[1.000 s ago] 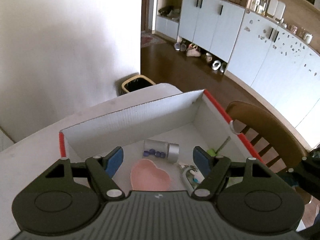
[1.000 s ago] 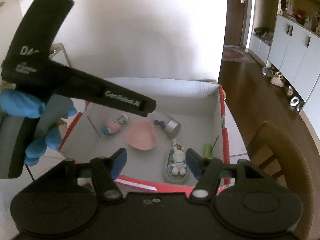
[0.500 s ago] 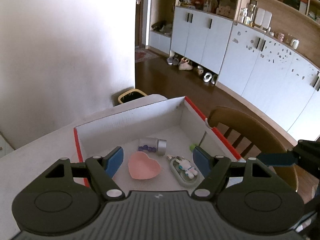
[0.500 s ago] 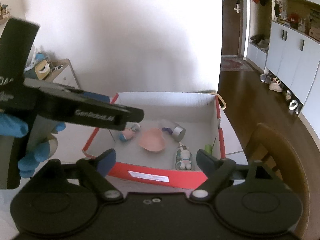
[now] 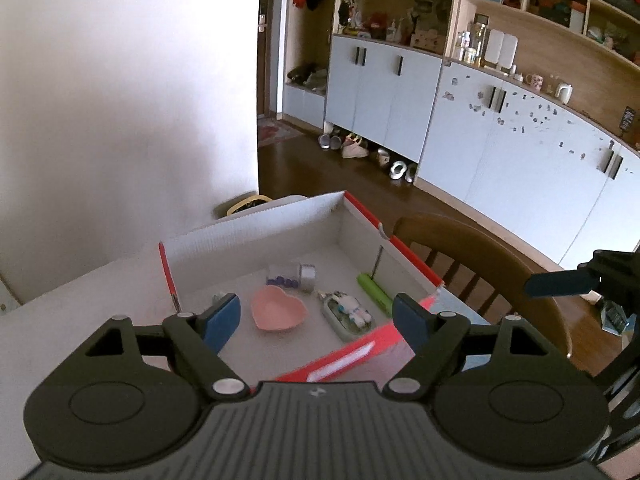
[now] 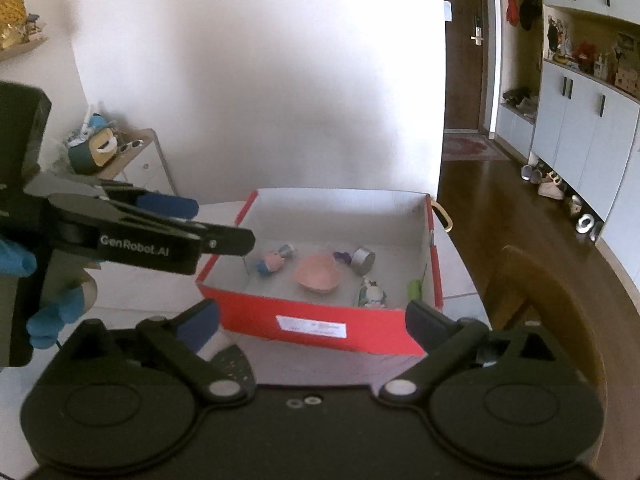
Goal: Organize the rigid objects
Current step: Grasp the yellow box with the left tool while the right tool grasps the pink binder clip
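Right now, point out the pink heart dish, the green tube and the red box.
pink heart dish (image 5: 278, 314), left wrist view, middle of its bowl.
green tube (image 5: 374, 294), left wrist view, mid-body.
red box (image 6: 248, 306), right wrist view, near outer wall.

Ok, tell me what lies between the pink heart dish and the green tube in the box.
The toy figure in its clear case lies between the heart dish and green tube, in the left wrist view.
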The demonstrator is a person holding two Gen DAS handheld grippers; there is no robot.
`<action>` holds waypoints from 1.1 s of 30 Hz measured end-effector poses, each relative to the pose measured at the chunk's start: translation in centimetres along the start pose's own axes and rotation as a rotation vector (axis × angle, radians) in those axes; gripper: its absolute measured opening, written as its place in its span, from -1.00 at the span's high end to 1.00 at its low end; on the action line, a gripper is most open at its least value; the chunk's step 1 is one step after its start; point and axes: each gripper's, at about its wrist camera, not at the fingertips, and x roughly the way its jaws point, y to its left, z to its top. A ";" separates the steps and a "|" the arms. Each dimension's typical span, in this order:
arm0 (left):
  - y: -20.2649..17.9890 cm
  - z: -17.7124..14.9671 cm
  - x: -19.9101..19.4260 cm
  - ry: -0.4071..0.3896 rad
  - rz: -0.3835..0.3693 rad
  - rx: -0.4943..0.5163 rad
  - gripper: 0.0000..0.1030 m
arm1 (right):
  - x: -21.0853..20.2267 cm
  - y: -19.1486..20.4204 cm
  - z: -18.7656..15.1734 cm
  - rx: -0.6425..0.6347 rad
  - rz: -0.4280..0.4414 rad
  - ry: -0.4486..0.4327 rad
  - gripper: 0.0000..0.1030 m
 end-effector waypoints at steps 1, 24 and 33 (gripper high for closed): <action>-0.1 -0.4 -0.3 -0.001 -0.005 0.001 -0.62 | -0.4 0.1 -0.4 0.002 0.007 -0.005 -0.95; -2.6 -11.8 -3.5 0.032 -0.058 0.035 -0.97 | -3.3 2.5 -13.2 0.029 0.010 0.107 -0.98; -3.9 -16.6 -1.0 0.133 -0.021 0.042 -0.99 | -1.7 2.8 -16.8 0.041 -0.021 0.177 -0.79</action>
